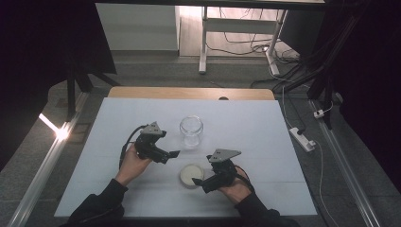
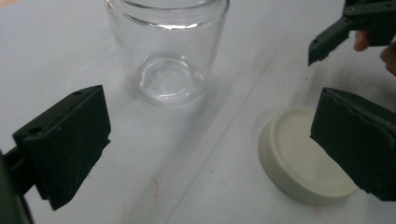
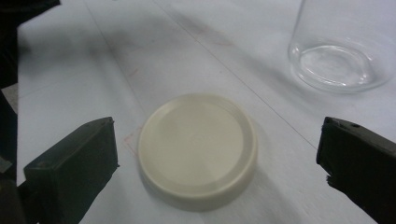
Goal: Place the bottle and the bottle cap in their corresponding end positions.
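Looking down from the high view, a clear jar (image 1: 191, 130) stands with no top on the white table (image 1: 118, 123). A round cream lid (image 1: 191, 174) lies flat near it. The left gripper (image 1: 171, 154) and right gripper (image 1: 200, 183) sit beside them.

From the left gripper view, the jaws are wide apart, holding nothing, and the jar (image 2: 166, 51) is just ahead.

From the right gripper view, the jaws stand open with the lid (image 3: 198, 145) between them. Pinching the lid's edges evenly should work best, I think.
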Demonstrator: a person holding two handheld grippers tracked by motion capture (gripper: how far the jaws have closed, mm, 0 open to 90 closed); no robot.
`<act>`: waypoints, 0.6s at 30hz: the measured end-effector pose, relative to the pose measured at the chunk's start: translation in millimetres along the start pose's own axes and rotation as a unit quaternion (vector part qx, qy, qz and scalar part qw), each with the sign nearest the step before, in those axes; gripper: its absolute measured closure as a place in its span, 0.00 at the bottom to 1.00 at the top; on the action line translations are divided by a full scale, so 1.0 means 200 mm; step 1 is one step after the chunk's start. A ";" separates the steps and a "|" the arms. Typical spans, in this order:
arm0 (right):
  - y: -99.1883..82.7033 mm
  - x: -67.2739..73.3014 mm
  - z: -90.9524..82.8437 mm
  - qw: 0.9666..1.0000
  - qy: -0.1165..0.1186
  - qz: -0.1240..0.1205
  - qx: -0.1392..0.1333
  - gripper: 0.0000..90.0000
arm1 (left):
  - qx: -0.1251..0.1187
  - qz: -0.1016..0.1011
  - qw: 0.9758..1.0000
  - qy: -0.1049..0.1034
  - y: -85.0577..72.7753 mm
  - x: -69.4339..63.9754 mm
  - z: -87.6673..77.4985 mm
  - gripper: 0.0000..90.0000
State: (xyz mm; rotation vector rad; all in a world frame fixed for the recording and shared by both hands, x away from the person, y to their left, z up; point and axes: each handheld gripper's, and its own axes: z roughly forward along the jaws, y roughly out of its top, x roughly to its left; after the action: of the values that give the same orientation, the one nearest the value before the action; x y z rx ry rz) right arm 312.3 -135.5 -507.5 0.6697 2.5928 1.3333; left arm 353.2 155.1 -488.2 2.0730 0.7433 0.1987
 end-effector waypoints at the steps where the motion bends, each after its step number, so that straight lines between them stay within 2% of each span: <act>1: 0.00 0.00 -0.01 1.000 -0.001 -0.001 0.001 0.00 | 0.000 -0.001 1.000 -0.004 -0.01 -0.01 -0.01 0.00; 3: 0.00 -0.01 -0.02 1.000 -0.005 -0.001 0.001 0.00 | 0.000 -0.002 1.000 -0.013 -0.02 -0.02 -0.03 0.00; 9: -0.02 -0.03 -0.09 1.000 -0.015 0.006 -0.001 0.00 | -0.003 -0.012 1.000 -0.023 -0.08 -0.06 -0.10 0.00; 18: -0.05 -0.05 -0.18 0.999 -0.038 0.017 -0.013 0.00 | -0.003 -0.021 1.000 -0.017 -0.16 -0.12 -0.20 0.00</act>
State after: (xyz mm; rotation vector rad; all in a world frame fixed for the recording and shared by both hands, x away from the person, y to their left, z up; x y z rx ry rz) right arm 305.5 -171.7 -493.8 0.7483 2.5121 1.3224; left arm 304.4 182.9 -487.3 2.0487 0.7632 0.1416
